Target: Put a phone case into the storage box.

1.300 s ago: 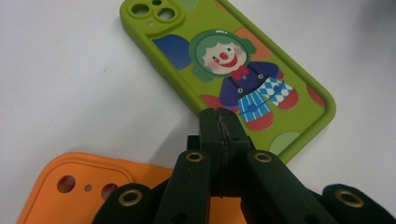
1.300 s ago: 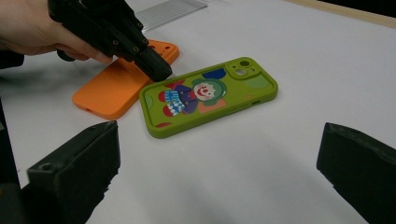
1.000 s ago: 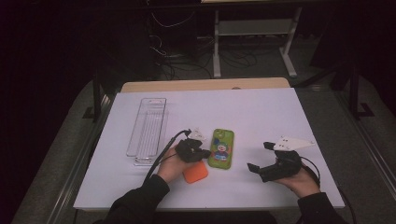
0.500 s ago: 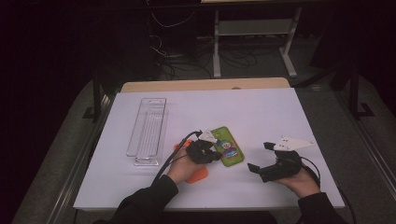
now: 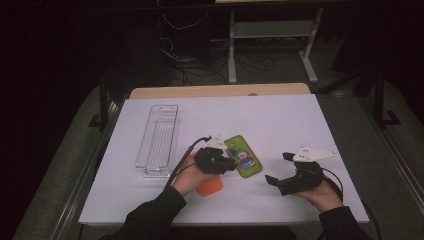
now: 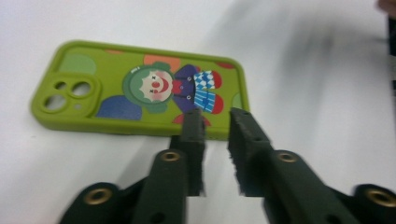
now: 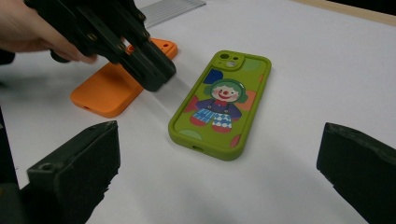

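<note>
Green phone case (image 6: 140, 88) lies flat on the white counter (image 5: 300, 125), clown print up, camera cutout at its far end from the person. It sits just ahead of the left tool (image 6: 212, 123), whose tips hover at the case's long near edge, not touching as far as I can tell. Left tool jaws have just been opening, now a narrow gap, nothing between them.

Risk: gap looks too narrow to take the case across its width; pushing in would shove or spin it on the smooth counter. Pinching only the soft rim could let it slip or flip. The gripper view is blurred, so a misjudged approach seems likely.

Orange phone case (image 7: 119, 79) lies flat behind and under the left hand (image 5: 187, 172), could get nudged by the wrist.

Right tool (image 5: 282, 170) stands to the green case's right, well apart, jaws wide and empty. Clear tray (image 5: 157, 142) is off to the left tool's left, near.
</note>
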Demonstrator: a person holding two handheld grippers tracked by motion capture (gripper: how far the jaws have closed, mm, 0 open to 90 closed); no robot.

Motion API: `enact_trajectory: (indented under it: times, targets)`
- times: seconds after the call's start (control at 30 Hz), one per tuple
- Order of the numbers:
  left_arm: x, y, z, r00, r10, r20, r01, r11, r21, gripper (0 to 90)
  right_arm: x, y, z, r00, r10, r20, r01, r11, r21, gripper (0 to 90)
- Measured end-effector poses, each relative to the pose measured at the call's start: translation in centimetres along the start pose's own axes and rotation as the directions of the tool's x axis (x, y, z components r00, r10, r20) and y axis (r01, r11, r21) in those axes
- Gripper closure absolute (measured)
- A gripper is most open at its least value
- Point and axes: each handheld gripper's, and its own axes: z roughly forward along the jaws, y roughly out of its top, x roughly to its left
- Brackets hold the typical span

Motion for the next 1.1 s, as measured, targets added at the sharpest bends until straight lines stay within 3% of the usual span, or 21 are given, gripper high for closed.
enact_trajectory:
  times: [0.07, 0.13, 0.37, 0.7, 0.93, 1.1]
  targets:
    - [-0.1, 0.0, -1.0, 0.9998, 0.021, 0.003, -0.021, 0.9997, -0.01, 63.1, 0.0, 0.0, 0.0, 1.0, 0.0, 0.0, 0.0, 1.0, 0.001, 0.0]
    - [-0.1, 0.0, -1.9, 0.9994, 0.035, 0.0, -0.035, 0.9992, -0.016, 53.6, 0.0, 0.0, 0.0, 1.0, 0.0, 0.002, 0.0, 1.0, 0.001, 0.0]
    - [0.3, -1.2, -5.5, 0.998, 0.058, -0.023, -0.059, 0.9969, -0.052, 36.0, -0.1, 0.0, 0.0, 1.0, -0.003, 0.003, 0.003, 1.0, -0.001, 0.0]
    - [1.4, -4.1, -10.4, 0.9971, 0.04, -0.065, -0.048, 0.9911, -0.124, 16.8, 0.0, -0.1, 0.1, 1.0, 0.001, 0.002, -0.001, 1.0, 0.009, 0.0]
    - [1.8, -6.0, -12.3, 0.9949, 0.004, -0.101, -0.02, 0.9881, -0.152, 8.5, 0.0, -0.1, 0.2, 1.0, 0.0, 0.004, -0.001, 1.0, 0.011, 0.0]
    - [1.9, -6.6, -13.4, 0.9918, 0.003, -0.128, -0.025, 0.9846, -0.173, 1.8, 0.0, -0.1, 0.3, 1.0, 0.0, 0.005, 0.0, 1.0, 0.016, 0.0]
